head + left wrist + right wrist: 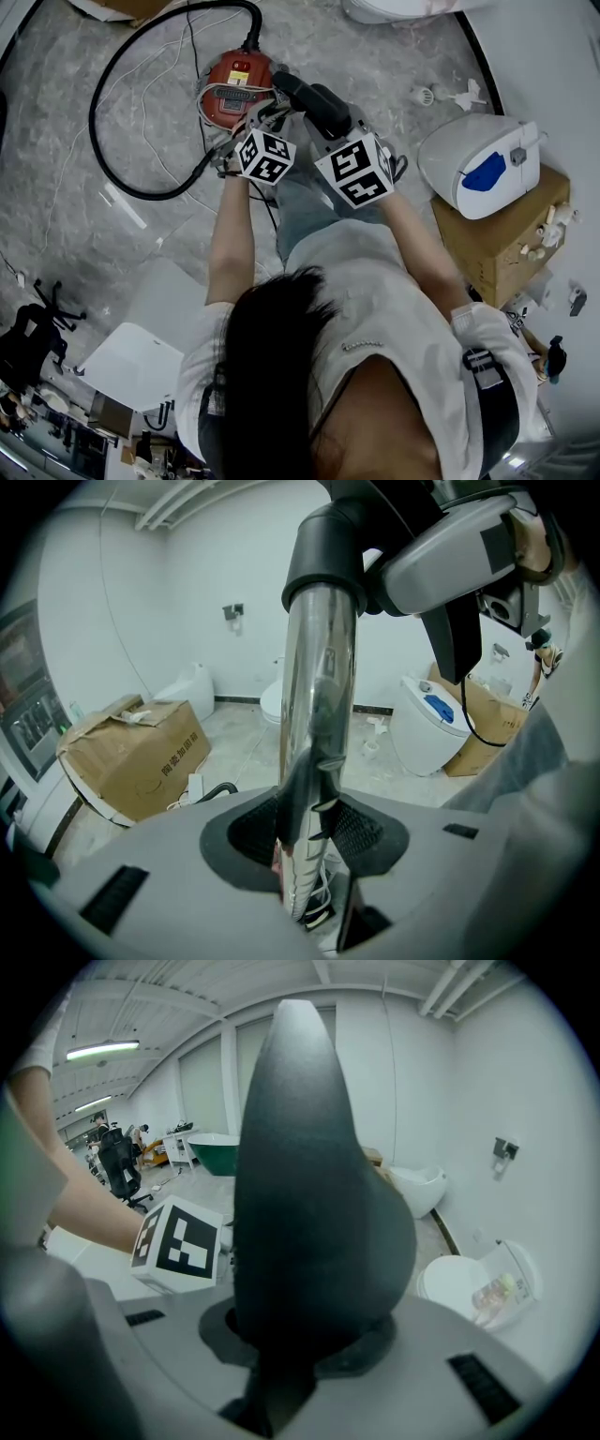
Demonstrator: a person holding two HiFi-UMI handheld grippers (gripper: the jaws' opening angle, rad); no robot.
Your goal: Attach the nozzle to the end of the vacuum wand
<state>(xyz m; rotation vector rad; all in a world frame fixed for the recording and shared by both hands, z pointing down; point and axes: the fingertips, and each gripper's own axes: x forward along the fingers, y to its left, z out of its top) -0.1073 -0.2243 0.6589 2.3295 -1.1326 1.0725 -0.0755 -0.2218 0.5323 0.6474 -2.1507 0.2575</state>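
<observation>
In the left gripper view a chrome vacuum wand [314, 724] stands upright between the jaws of my left gripper [309, 841], which is shut on it. The wand's top runs into the black collar of the nozzle [323, 560]. In the right gripper view the black nozzle [314, 1204] fills the middle, and my right gripper [309, 1340] is shut on its base. In the head view the two grippers sit side by side in front of the person, left gripper [251, 122] and right gripper [330, 120], with the nozzle [314, 101] between and beyond them.
A red vacuum body [234, 89] lies on the marble floor just past the grippers, and its black hose [103, 141] loops to the left. At the right a white appliance [478, 164] rests on a cardboard box [506, 239]. Another cardboard box [131, 757] and a toilet [431, 728] stand further off.
</observation>
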